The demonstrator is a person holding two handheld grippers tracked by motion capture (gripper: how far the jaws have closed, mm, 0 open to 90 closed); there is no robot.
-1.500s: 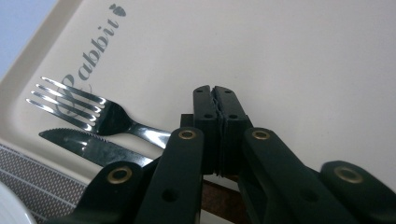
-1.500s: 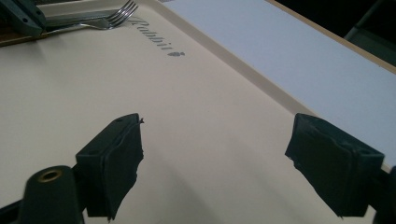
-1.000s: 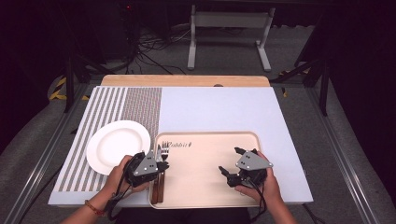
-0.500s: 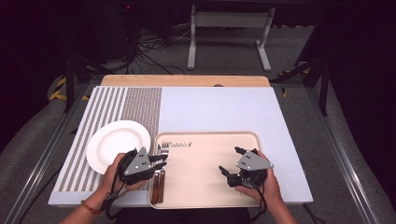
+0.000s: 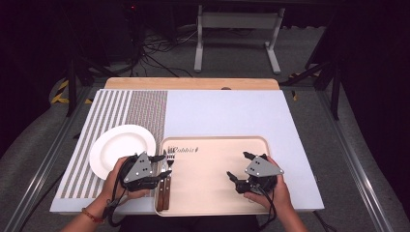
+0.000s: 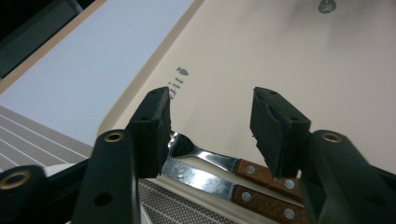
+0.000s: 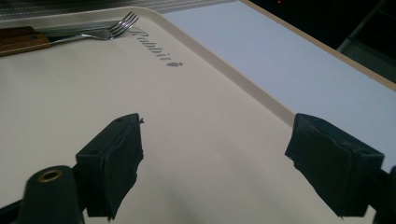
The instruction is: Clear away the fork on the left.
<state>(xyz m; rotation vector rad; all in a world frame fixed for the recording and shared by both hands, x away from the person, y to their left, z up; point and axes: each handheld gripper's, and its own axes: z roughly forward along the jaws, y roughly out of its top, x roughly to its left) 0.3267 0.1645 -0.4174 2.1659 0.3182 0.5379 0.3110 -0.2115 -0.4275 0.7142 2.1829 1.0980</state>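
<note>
The left tool (image 5: 162, 166), jaws just widening and gripping nothing, hangs over the fork (image 6: 198, 153) and knife (image 6: 205, 179) at the tray's (image 5: 217, 193) lower-left edge. Lift straight off without nudging them. The right tool (image 5: 238, 168) waits apart, empty.

Fork (image 6: 201, 154): steel head and neck, brown wooden handle with metal rivets. Lies flat on the beige tray (image 5: 217, 193), along its left edge, tines toward the tray's far side near the printed lettering.

Knife (image 6: 205, 179): steel blade, matching riveted wooden handle. Lies flat and parallel just beside the fork, on the side nearer the tray's left rim; whether the two touch cannot be told. Both lie free, ungripped.
</note>
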